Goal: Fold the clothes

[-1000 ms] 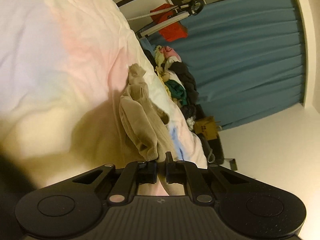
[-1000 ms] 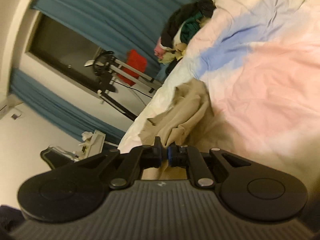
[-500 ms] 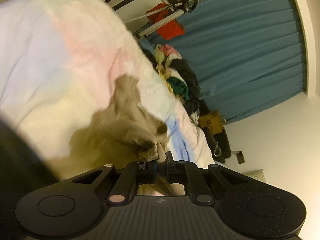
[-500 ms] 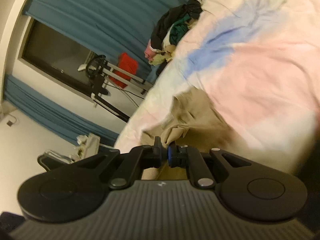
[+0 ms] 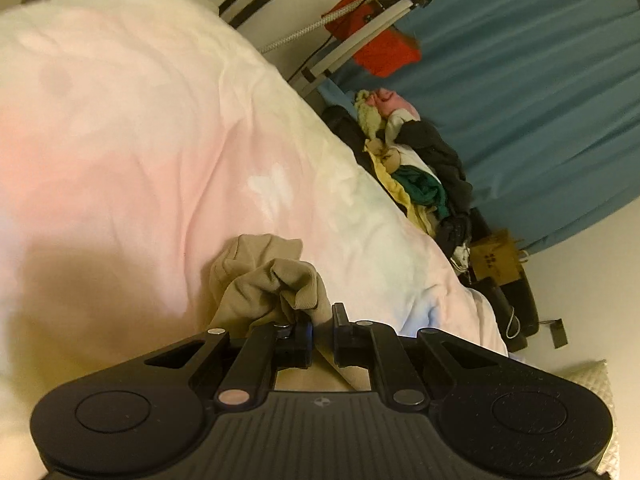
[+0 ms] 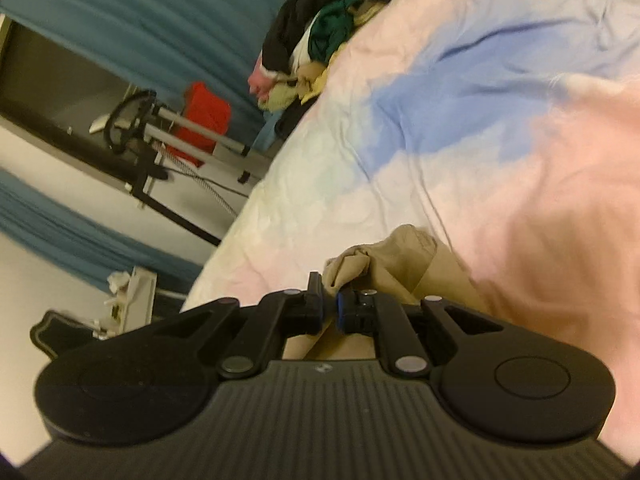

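Beige garment (image 5: 264, 284) is pinched at bunched edges by the left gripper (image 5: 322, 326) and the right gripper (image 6: 329, 300), both closed on fabric, above the bed (image 5: 140, 120) near its edge. Thin, uneven bites could slip, and a crooked fold could result.

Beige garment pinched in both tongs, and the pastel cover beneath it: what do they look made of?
The beige garment looks like soft matte knit, probably cotton: a ribbed hem shows by the left tongs, and it bunches limply at the right tongs. The pastel pink, blue and cream bed cover seems thin woven fabric, matte and finely creased; the fibre is unclear.
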The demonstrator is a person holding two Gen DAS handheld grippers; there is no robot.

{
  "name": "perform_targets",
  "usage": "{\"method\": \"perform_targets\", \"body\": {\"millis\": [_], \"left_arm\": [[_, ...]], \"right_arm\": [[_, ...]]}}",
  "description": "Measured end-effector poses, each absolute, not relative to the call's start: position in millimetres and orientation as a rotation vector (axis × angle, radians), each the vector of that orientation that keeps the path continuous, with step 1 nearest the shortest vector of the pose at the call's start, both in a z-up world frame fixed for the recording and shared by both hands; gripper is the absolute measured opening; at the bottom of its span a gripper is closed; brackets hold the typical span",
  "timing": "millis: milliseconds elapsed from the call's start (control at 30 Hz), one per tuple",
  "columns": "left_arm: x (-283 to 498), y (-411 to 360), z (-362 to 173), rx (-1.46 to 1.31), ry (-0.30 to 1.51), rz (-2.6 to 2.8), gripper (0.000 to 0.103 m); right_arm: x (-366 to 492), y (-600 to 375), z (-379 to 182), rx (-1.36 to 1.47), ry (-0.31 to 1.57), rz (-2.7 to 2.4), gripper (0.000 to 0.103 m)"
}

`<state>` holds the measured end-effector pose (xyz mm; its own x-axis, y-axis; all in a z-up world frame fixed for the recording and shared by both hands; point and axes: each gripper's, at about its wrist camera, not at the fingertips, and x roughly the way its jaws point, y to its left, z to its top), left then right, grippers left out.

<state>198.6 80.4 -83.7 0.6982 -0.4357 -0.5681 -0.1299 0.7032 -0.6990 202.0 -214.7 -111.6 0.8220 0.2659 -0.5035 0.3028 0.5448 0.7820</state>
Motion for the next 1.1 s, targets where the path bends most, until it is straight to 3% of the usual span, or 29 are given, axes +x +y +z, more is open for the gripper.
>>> {"method": "perform_targets", "body": {"millis": [333,367,400,433,467,500,533,567,700,733,767,867,1100], "left_arm": [[211.2,65.0,-83.2,-0.607,0.756,-0.234,0.011],[210.7,63.4,-80.7,-0.58,0.756,-0.243,0.016],[210.2,61.8,-78.3,-0.554,0.757,-0.253,0.023],[207.1,59.7,-75.0,-0.529,0.746,-0.263,0.029],[201.9,57.3,-70.9,-0.506,0.725,-0.272,0.044],[196.6,55.0,-66.9,-0.483,0.705,-0.282,0.065],[191.4,52.6,-62.8,-0.46,0.684,-0.291,0.075],[186.2,50.2,-58.8,-0.437,0.663,-0.301,0.089],[161.2,41.8,-45.5,-0.331,0.592,-0.329,0.091],[157.4,40.7,-45.3,-0.318,0.595,-0.334,0.091],[154.9,39.7,-46.5,-0.31,0.606,-0.337,0.091],[156.1,36.0,-57.5,-0.292,0.656,-0.337,0.091],[183.1,17.0,-86.5,-0.146,0.709,-0.267,0.09]], "right_arm": [[221.3,-215.3,-116.6,0.935,0.634,0.058,0.013],[220.9,-214.5,-114.0,0.917,0.63,0.074,0.017],[219.7,-213.5,-110.4,0.894,0.622,0.091,0.022],[216.7,-212.1,-105.7,0.877,0.606,0.112,0.042],[212.0,-210.6,-100.3,0.865,0.581,0.136,0.069],[207.1,-208.9,-94.9,0.855,0.554,0.157,0.081],[201.1,-206.4,-89.1,0.842,0.524,0.175,0.092],[194.8,-203.1,-83.1,0.824,0.502,0.199,0.091],[170.7,-189.8,-68.3,0.743,0.469,0.244,0.089],[166.2,-185.7,-67.3,0.709,0.482,0.222,0.082],[163.1,-181.7,-66.9,0.675,0.498,0.206,0.063],[166.2,-171.6,-75.0,0.589,0.57,0.184,0.031],[204.6,-149.6,-101.1,0.359,0.664,0.146,0.028]]}}
